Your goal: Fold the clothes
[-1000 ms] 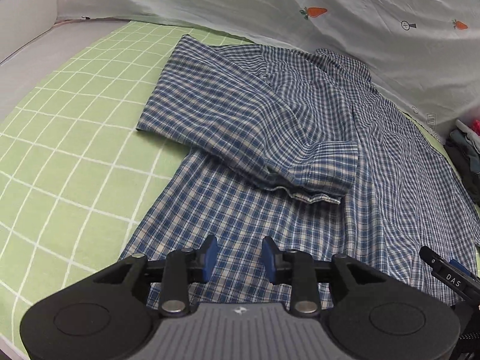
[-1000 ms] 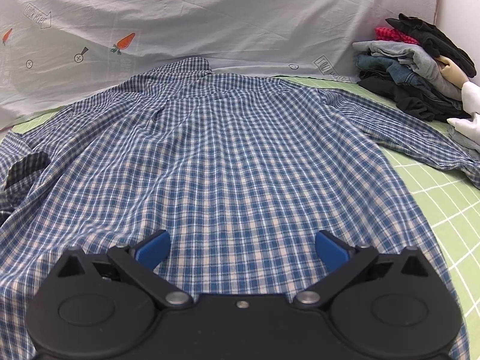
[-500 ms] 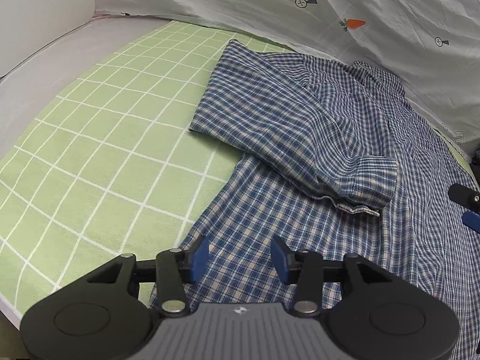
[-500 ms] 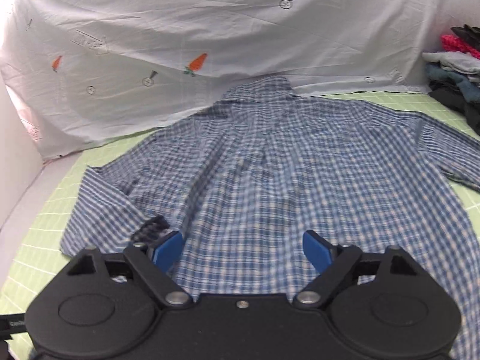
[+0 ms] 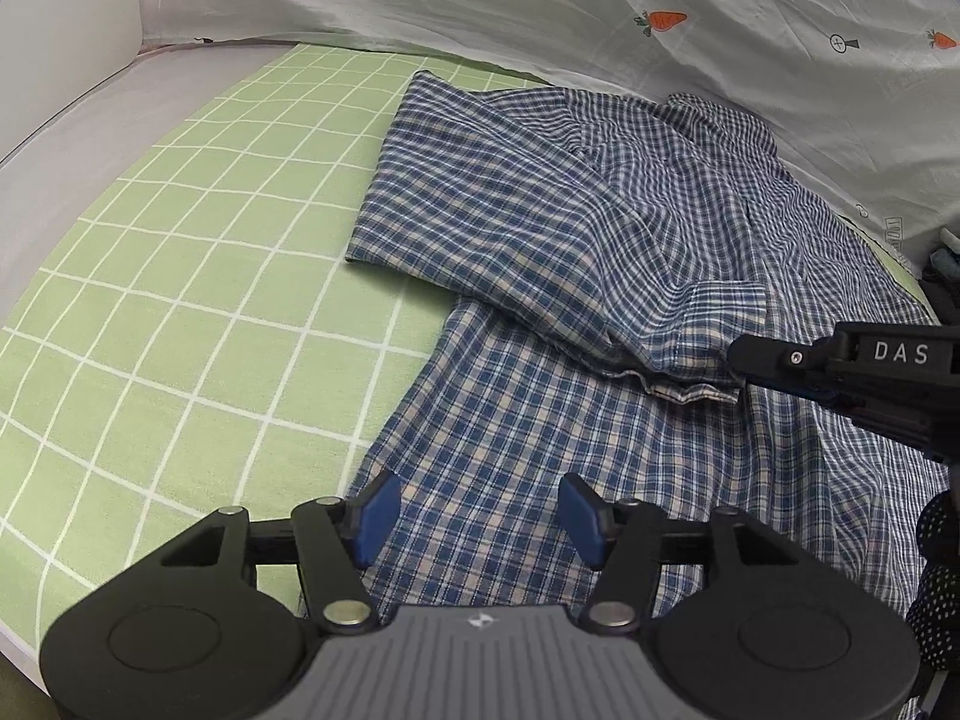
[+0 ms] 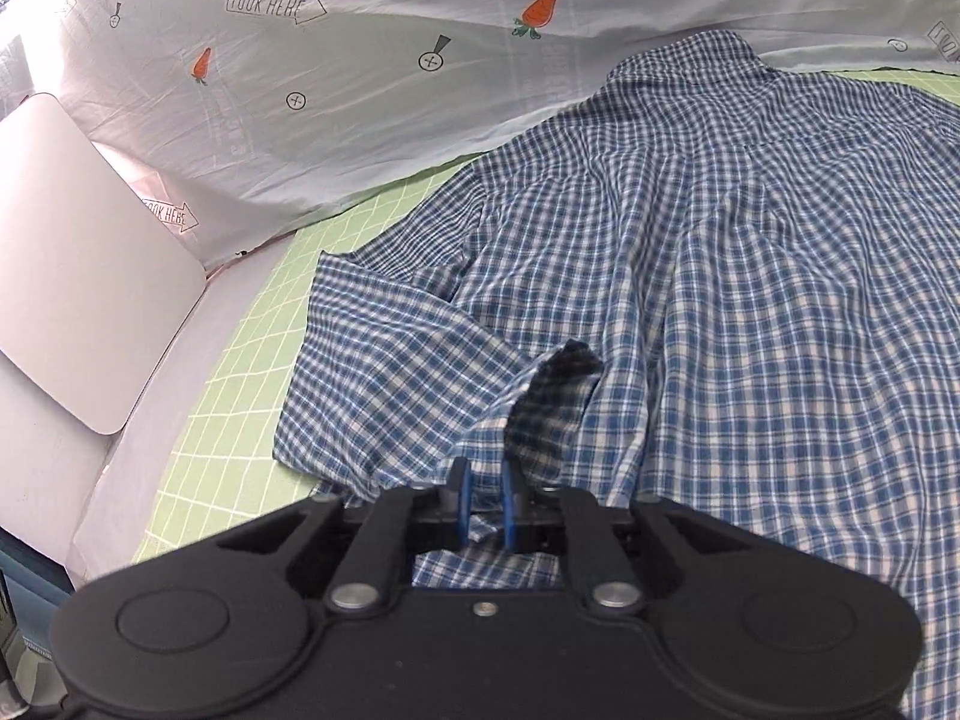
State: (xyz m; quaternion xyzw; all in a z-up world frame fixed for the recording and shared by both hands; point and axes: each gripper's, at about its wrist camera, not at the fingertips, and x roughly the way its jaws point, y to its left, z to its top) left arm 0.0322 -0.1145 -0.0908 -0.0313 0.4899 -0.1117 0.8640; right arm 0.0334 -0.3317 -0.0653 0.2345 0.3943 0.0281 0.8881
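Observation:
A blue and white checked shirt (image 5: 540, 228) lies spread on the bed, its left sleeve folded back across the body. My left gripper (image 5: 480, 516) hovers over the shirt's lower left hem, its jaws opening, with nothing pinched between the blue pads. My right gripper (image 6: 483, 510) is closing on the sleeve cuff (image 6: 552, 396), and fabric sits between its pads. In the left wrist view the right gripper (image 5: 741, 360) reaches in from the right and meets the cuff (image 5: 708, 324). The shirt (image 6: 750, 270) fills most of the right wrist view.
The green sheet with white grid lines (image 5: 180, 300) lies bare to the left of the shirt. A white cloth printed with carrots (image 5: 660, 18) hangs behind. A white panel (image 6: 78, 270) leans at the left edge. A dotted sleeve (image 5: 936, 570) shows at the right.
The right gripper swung left across the shirt and its wide jaws came together on the folded sleeve's cuff. The left gripper's jaws spread wider over the hem.

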